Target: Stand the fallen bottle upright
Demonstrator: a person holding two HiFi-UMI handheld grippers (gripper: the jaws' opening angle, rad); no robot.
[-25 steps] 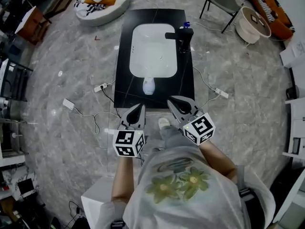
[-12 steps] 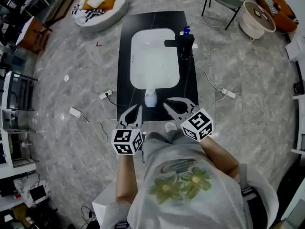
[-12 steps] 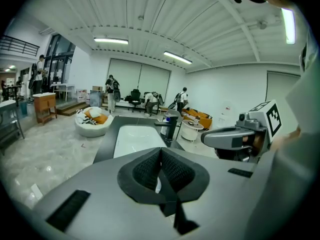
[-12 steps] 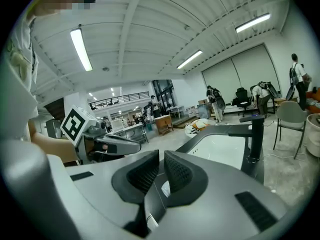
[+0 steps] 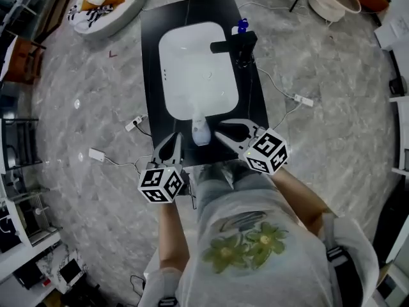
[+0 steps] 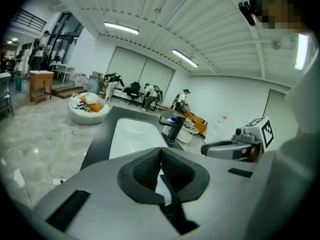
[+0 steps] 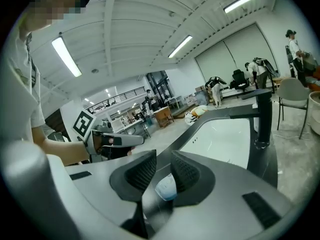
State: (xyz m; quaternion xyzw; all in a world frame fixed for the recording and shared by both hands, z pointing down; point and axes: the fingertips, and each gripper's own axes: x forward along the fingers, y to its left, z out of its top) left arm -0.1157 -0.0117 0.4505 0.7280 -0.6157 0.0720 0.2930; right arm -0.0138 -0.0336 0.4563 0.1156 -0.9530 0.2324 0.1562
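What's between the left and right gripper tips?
The bottle, lying on the black counter by the sink, per the head view. Jaws of the right gripper have just been opening, nothing gripped.

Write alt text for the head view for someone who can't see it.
Seen from above, a person holds two tongs flanking a small pale bottle lying at the near end of a white basin in a black counter. The left tongs are shut; the right tongs have just been opening, with nothing between them.

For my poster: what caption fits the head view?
Shut left gripper and right gripper, its empty jaws just opening, flank the fallen bottle on the black counter.
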